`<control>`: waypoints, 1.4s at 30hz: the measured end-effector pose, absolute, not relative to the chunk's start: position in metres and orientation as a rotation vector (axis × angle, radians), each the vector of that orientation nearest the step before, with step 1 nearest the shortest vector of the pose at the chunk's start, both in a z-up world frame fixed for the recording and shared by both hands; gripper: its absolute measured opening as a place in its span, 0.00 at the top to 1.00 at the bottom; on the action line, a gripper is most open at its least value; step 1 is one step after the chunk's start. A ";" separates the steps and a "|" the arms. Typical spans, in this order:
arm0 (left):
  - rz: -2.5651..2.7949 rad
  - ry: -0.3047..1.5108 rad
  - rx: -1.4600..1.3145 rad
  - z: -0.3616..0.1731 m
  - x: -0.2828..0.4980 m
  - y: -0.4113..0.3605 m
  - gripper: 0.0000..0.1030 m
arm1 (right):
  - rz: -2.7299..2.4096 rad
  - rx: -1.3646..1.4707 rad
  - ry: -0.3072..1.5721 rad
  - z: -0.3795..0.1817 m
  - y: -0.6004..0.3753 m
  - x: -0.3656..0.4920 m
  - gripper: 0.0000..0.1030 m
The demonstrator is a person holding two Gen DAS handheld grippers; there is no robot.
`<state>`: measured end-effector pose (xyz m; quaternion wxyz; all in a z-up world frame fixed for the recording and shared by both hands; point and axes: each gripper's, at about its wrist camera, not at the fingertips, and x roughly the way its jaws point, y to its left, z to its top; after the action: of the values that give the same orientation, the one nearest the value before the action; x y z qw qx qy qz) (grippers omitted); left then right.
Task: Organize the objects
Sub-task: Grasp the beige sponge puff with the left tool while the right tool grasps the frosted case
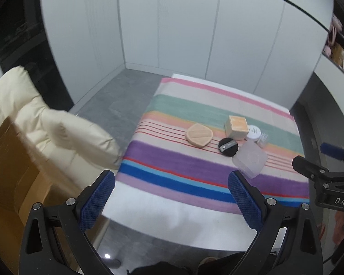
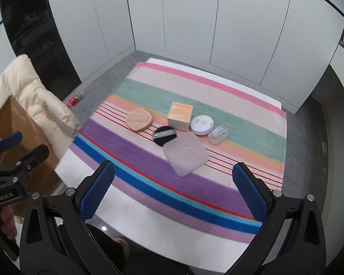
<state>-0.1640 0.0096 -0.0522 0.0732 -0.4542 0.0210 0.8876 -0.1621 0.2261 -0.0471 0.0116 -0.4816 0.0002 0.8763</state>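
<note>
L wrist: left claw (image 1: 170,194) spread, empty, above bench (image 1: 167,224) near edge; cosmetics cluster far-right on striped cloth (image 1: 183,158) | R wrist: right claw (image 2: 173,189) spread, empty; frosted case (image 2: 185,155) nearest, touching black puff (image 2: 165,135) | advice: descend square on case, avoid nudging puff

Soft, even indoor light fills both views, with faint shadows. A small lamp glare (image 1: 107,255) shines on the floor at 6 o'clock. Fisheye bending curves the wall panels (image 2: 195,23) toward 12 o'clock; corners go black, and everything is slightly blurred.
</note>
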 end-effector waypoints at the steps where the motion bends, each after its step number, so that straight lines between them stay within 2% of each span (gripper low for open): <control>1: 2.657 0.076 -1.367 -0.057 -0.168 0.012 0.04 | 2.726 -1.505 -0.011 -0.051 0.228 -0.165 0.00; 6: 2.606 0.079 -1.408 -0.084 -0.194 0.022 0.06 | 2.715 -1.553 0.023 -0.070 0.239 -0.184 0.00; 14: 2.535 0.086 -1.471 -0.124 -0.230 0.040 0.08 | 2.687 -1.631 -0.069 -0.111 0.241 -0.214 0.01; 21: 2.494 0.089 -1.528 -0.159 -0.260 0.051 0.08 | 2.637 -1.736 -0.071 -0.161 0.247 -0.238 0.06; 29: 2.456 0.108 -1.566 -0.192 -0.282 0.060 0.08 | 2.606 -1.812 -0.116 -0.203 0.246 -0.257 0.06; 42: 2.431 0.158 -1.551 -0.216 -0.315 0.081 0.08 | 2.603 -1.836 -0.041 -0.225 0.254 -0.273 0.10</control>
<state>-0.3145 0.0809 -0.2156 0.1266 -0.5327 0.0542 0.8350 -0.2733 0.2535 -0.2249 -0.0219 -0.5761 -0.0128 0.8170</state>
